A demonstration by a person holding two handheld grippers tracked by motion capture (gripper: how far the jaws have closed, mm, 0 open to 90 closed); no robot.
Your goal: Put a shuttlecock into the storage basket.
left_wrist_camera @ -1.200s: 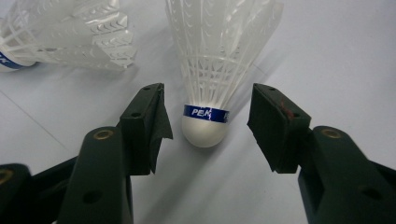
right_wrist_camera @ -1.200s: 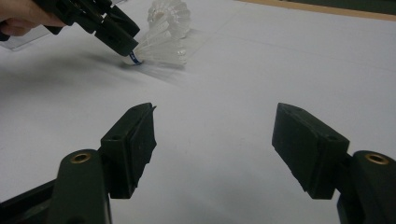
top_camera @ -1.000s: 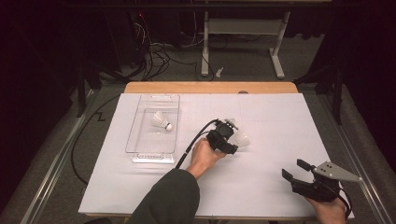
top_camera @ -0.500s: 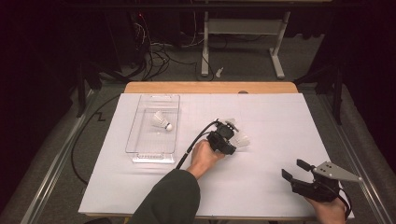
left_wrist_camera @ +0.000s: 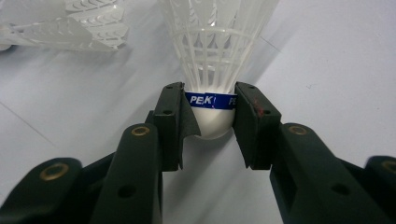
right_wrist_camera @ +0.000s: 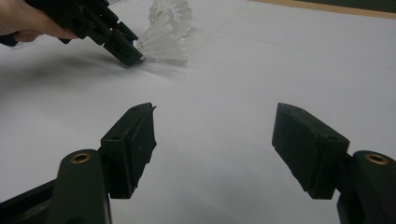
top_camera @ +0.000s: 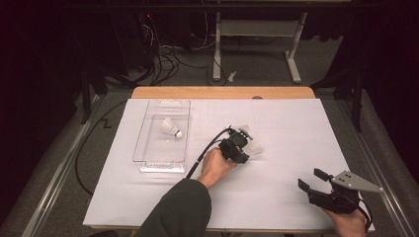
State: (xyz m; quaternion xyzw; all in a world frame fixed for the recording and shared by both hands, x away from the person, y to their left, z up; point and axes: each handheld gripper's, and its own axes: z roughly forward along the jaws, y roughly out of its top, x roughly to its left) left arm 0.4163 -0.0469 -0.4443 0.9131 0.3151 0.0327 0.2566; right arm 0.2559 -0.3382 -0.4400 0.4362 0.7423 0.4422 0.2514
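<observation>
The left tool [left_wrist_camera: 210, 126] has just squeezed shut on the white plastic shuttlecock's [left_wrist_camera: 212, 56] round cork. It should lift gently toward the clear plastic box [top_camera: 163, 136] at ten o'clock. The right tool [right_wrist_camera: 215, 144] waits open.

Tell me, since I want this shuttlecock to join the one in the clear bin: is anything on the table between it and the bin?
Nothing visible. The left tongs have just been closing on the shuttlecock at its cork base, and the white table between it and the clear bin looks bare.
</observation>
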